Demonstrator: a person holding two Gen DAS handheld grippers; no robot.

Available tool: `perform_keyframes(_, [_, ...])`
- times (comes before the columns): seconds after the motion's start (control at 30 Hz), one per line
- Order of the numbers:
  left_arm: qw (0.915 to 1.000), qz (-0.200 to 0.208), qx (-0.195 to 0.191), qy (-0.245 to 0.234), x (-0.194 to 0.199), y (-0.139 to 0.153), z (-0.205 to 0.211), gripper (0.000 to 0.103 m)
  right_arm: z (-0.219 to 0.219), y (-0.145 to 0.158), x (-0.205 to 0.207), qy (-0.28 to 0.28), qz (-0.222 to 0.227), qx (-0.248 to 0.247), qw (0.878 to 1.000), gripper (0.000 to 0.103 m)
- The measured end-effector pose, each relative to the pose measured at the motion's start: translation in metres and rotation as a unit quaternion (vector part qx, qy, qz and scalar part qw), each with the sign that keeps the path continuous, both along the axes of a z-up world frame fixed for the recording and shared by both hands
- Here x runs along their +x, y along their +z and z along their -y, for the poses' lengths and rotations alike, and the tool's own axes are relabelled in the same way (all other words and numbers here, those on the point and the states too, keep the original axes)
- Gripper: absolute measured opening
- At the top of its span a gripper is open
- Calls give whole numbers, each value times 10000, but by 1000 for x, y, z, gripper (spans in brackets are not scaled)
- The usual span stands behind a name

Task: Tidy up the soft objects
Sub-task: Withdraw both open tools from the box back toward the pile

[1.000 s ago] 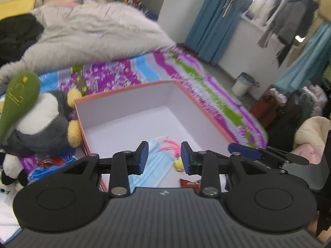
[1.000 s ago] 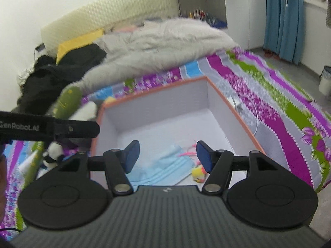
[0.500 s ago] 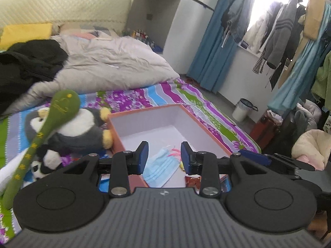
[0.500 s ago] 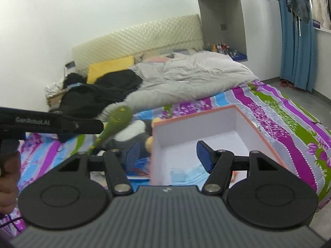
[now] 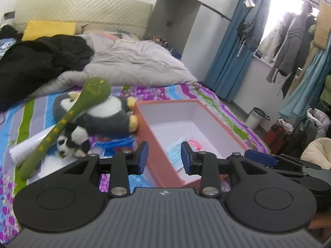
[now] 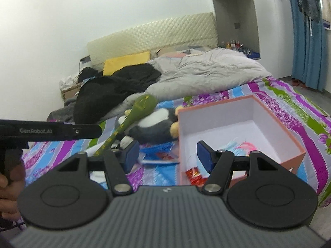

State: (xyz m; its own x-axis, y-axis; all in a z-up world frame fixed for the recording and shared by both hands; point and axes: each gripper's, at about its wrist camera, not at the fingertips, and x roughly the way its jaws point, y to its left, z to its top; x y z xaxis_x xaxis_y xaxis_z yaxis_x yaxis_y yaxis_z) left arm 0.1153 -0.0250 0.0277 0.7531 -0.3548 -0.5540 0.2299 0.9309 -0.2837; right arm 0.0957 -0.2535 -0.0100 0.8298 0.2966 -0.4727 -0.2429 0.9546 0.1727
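Jaws on both grippers are standing apart with nothing between them: the left gripper (image 5: 164, 158) is showing a narrower gap, the right gripper (image 6: 166, 155) a wider one, and neither is touching anything.

Soft things are waiting in a heap on the bed, just left of the box (image 5: 159, 155). A grey-and-white plush penguin (image 5: 107, 116) is lying on its side with its yellow feet almost against the box's orange wall. A long green plush club (image 5: 68, 122) is leaning across the penguin, its fat head up and its thin end down toward the left gripper. A small panda plush (image 5: 71, 140) is sitting just below the penguin, tucked beside the club. Inside the box, blue face masks (image 5: 176, 147) and something pink are already lying on the white floor, with a red wrapper at the near corner.

Around this, the striped bedsheet (image 6: 289, 103) is running under everything, while a grey duvet (image 5: 134, 62) and dark clothing are bunching up toward the headboard.

Judging from this, some items are already in and the plush pile is the step in hand. Next, one gripper is probably needing to come down left of the box, open wider for the bulky penguin or pinch the club's thin stem, then lift it over the orange wall.
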Motion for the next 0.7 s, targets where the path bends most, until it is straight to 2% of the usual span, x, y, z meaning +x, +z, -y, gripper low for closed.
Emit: perform_keyframes(0.7, [9951,-441,-49,883,-49,-60,-69,40,-66,-53,-33,622,-623,-218,9959,64])
